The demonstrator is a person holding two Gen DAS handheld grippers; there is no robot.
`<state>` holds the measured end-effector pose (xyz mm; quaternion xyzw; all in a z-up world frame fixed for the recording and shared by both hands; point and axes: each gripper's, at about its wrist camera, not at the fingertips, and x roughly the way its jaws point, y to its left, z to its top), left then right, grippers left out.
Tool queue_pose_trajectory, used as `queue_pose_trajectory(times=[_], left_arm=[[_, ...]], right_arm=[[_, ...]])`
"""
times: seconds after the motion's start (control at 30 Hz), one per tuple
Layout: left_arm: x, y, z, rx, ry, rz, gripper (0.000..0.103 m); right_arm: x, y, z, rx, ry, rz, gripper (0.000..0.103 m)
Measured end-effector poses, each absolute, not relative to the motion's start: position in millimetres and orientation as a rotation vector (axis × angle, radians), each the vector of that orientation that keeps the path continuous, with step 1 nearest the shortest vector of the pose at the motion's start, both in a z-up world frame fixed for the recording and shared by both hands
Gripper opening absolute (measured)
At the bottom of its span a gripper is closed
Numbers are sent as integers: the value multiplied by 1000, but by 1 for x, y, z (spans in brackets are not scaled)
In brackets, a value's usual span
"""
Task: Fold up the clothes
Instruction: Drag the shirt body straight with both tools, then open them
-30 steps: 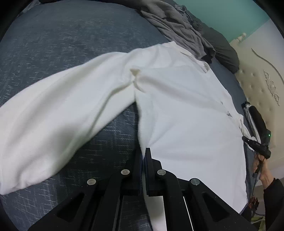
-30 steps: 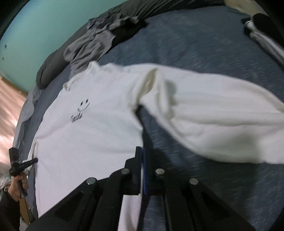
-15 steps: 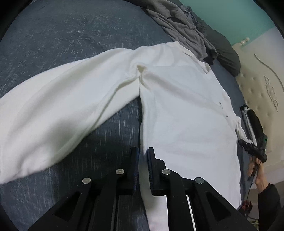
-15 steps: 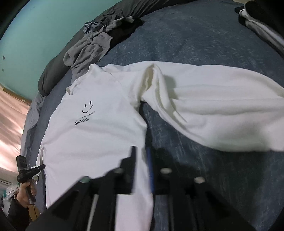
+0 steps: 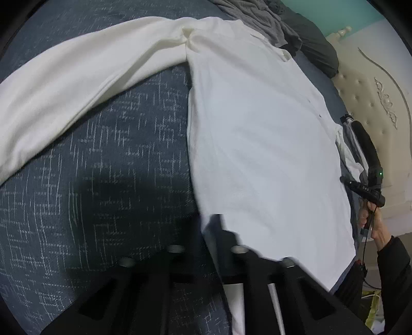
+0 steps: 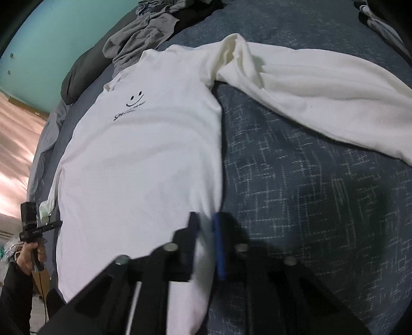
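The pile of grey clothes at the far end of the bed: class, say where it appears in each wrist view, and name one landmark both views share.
Left wrist view: the pile of grey clothes lies at the top edge, right of centre, beyond the white shirt's neck.
Right wrist view: the pile lies at the top, left of centre, again beyond the shirt's neck.
Shared landmark: the white shirt spread on the dark blue bedcover.

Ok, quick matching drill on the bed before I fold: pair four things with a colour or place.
Things:
1. long-sleeved shirt
2. bedspread
3. crumpled garment
4. smiley print

Descriptions:
A. grey, heaped beyond the collar
B. white, spread flat
C. black, on the chest
D. dark blue with pale flecks

Pairs: 1-B, 2-D, 3-A, 4-C
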<state>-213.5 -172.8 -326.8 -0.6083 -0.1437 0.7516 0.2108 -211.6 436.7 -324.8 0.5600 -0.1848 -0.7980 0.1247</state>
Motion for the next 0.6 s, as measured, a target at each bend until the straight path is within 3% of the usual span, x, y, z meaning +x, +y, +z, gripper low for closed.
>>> queue_pose_trajectory(times=[0.17, 0.4, 0.53, 0.6], left_arm=[[-210, -180, -317, -1677, -370, 2138, 2], [-207, -180, -311, -1718, -397, 2134, 5], [-189, -188, -294, -1720, -392, 2123, 8], [-174, -192, -286, -1730, -368, 2102, 9]], right_arm=[[-209, 437, -314, 1608, -479, -2373, 3], [-205, 440, -316, 1645, -610, -2343, 6], [-188, 442, -303, 1678, -586, -2303, 23], [-175, 443, -297, 1701, -556, -2262, 23]])
